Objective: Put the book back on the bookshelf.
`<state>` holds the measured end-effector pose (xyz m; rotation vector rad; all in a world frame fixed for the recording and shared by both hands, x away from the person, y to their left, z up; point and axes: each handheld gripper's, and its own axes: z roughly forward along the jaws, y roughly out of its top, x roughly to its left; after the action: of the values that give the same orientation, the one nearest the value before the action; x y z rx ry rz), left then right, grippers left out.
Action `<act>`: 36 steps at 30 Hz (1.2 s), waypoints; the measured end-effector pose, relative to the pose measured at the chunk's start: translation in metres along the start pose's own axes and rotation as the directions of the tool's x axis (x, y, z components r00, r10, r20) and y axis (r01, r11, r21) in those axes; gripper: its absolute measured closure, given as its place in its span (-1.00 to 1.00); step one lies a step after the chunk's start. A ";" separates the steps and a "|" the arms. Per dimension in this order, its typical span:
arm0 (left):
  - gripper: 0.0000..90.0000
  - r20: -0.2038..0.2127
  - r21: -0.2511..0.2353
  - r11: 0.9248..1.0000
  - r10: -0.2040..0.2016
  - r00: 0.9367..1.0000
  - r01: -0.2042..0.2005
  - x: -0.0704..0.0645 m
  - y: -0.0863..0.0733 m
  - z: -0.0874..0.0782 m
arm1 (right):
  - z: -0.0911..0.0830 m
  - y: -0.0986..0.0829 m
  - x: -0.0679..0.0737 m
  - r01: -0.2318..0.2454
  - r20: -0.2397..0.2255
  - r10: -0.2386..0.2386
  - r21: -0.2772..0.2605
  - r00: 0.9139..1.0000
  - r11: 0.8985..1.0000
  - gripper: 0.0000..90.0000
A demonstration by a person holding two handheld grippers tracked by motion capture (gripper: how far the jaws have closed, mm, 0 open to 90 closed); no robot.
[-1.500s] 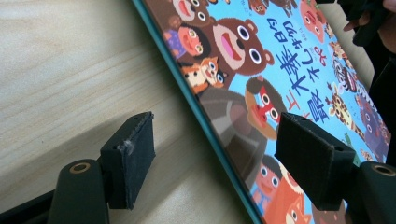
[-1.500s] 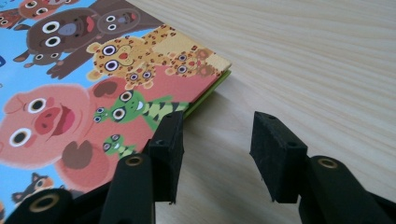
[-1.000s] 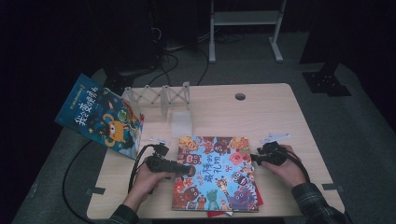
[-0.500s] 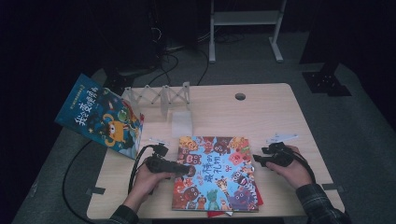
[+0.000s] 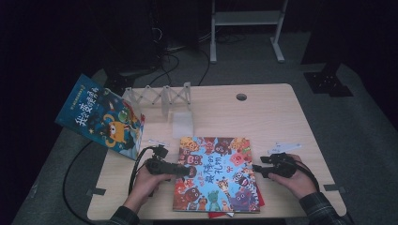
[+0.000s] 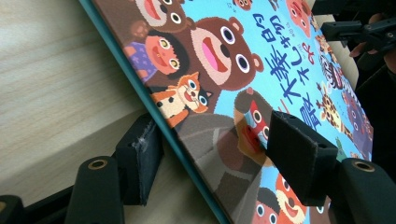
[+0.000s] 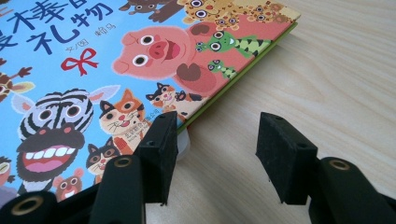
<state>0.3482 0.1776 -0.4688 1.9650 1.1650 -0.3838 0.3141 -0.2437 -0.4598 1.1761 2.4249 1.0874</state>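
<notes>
A picture book (image 5: 216,173) with cartoon animals on its blue cover lies flat near the table's front edge. My left gripper (image 5: 185,169) is at the book's left edge. In the left gripper view the left gripper (image 6: 215,140) is open, the book's (image 6: 280,70) teal edge running between the jaws; one jaw lies over the cover, the other over bare wood. My right gripper (image 5: 256,169) is at the book's right edge. In the right gripper view the right gripper (image 7: 217,140) is open, one jaw by the book's (image 7: 93,70) edge, the other over the table.
A second picture book (image 5: 101,117) leans upright at the table's left edge beside a white folding rack (image 5: 159,96). A pale block (image 5: 182,124) sits behind the flat book. Small white pieces (image 5: 284,147) lie near the right hand. Something red (image 5: 220,214) pokes out under the book.
The right hand and its gripper have shifted slightly toward the table's front edge. The left gripper and the book have stayed put.
</notes>
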 end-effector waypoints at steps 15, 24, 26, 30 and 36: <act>-0.23 0.016 -0.024 0.999 -0.034 0.999 0.035 0.006 -0.002 -0.004 | 0.005 0.003 0.007 0.007 -0.008 -0.007 -0.014 1.000 1.000 0.08; -0.12 0.044 -0.038 0.995 -0.087 0.995 0.088 0.010 -0.002 -0.002 | 0.005 0.003 0.006 0.005 -0.012 -0.005 -0.011 1.000 1.000 0.09; -0.14 0.041 -0.037 0.995 -0.090 0.995 0.092 0.009 -0.002 -0.002 | 0.006 0.003 0.006 0.001 -0.015 -0.001 -0.010 1.000 1.000 0.09; -0.10 0.040 -0.046 0.994 -0.100 0.994 0.102 0.007 -0.001 -0.004 | 0.006 0.003 0.005 0.000 -0.018 0.000 -0.011 1.000 1.000 0.09; -0.10 0.086 -0.105 0.989 -0.091 0.992 0.100 0.003 0.003 -0.012 | 0.006 0.002 0.004 -0.004 -0.020 0.004 -0.013 1.000 1.000 0.09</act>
<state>0.3503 0.1880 -0.4613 1.7882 1.2062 -0.4367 0.3156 -0.2365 -0.4615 1.1726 2.4272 1.1194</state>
